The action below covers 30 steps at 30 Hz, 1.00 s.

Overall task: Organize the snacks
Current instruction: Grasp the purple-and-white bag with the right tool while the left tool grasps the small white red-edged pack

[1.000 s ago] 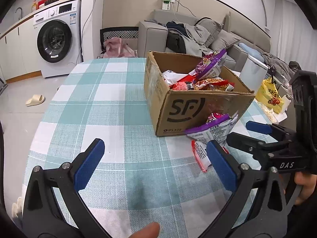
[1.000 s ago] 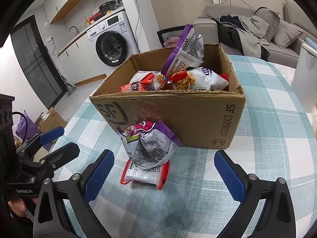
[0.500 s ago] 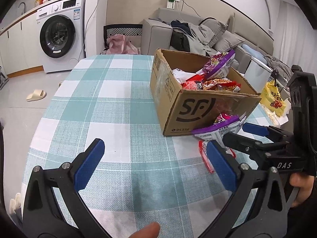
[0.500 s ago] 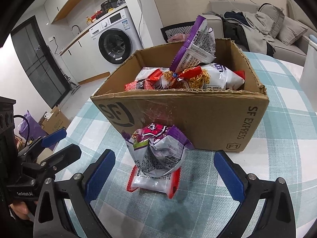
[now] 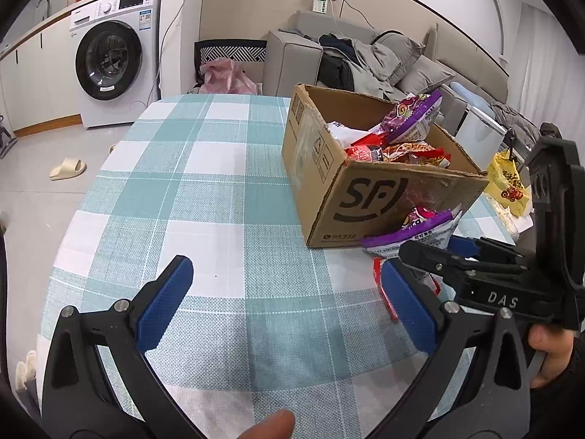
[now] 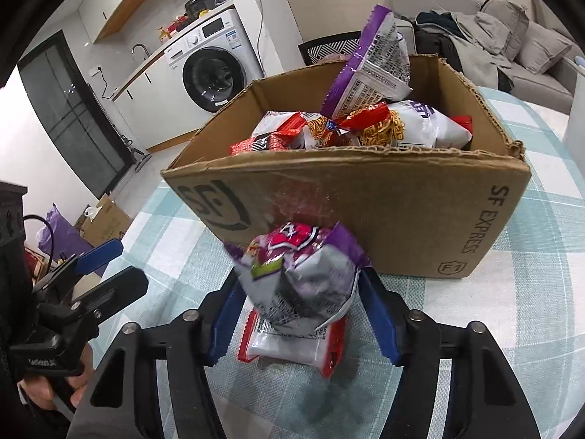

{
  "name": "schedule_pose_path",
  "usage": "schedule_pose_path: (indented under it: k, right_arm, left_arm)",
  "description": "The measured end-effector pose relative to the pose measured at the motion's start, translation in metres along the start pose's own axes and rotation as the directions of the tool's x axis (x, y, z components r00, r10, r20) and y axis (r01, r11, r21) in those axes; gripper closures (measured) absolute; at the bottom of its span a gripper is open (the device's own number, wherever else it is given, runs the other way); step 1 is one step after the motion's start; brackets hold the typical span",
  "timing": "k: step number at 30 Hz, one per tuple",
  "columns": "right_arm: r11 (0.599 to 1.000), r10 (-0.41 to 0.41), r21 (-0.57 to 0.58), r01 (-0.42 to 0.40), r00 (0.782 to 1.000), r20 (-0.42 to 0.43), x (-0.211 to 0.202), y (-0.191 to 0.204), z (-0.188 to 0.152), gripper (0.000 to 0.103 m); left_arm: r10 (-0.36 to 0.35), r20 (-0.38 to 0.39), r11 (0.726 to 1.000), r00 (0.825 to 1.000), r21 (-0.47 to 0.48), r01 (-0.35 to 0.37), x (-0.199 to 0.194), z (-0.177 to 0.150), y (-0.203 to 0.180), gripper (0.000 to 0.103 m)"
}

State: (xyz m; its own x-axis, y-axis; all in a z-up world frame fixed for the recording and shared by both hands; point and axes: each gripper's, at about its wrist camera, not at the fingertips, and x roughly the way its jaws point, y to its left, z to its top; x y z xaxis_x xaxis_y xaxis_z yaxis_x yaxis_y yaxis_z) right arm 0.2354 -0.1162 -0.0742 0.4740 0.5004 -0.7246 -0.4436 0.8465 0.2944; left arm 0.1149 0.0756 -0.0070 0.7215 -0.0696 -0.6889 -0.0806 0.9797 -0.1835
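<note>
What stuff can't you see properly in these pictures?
- Red-edged packet: right wrist view, mostly hidden under the purple snack bag.
- Purple snack bag's print: blurred while the right gripper closes around it.
- Cardboard box bottom: covered by the snacks in the box.
- Yellow bag: left wrist view, partly behind the right gripper.
</note>
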Motion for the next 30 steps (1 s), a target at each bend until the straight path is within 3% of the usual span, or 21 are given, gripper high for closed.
schedule_pose_path:
  k: [6, 13, 25, 30]
  right_arm:
    - [0.998, 0.066, -0.004, -0.066, 0.998, 0.025, -0.004, 0.002, -0.012, 0.049]
    - [0.995, 0.099, -0.031, -0.098, 0.994, 0.054, -0.026, 0.004, -0.018, 0.049]
    - [0.998, 0.057, -0.007, -0.057, 0.989, 0.138, -0.073, -0.03, -0.023, 0.049]
    - [0.997, 0.076, 0.004, -0.077, 0.987, 0.144, -0.083, -0.042, -0.029, 0.049]
  left_arm:
    - [0.005, 0.002, 1.0, 1.0, 0.012, -0.005, 0.0, 0.0, -0.003, 0.001]
    - [0.005, -0.002, 1.0, 1.0, 0.022, -0.005, 0.001, -0.001, -0.007, 0.001]
    - [-0.027, -0.075, 0.998, 0.997, 0.052, 0.031, 0.026, -0.01, -0.038, 0.001]
    - [-0.024, -0.122, 0.997, 0.992, 0.067, 0.033, 0.042, -0.017, -0.057, 0.001]
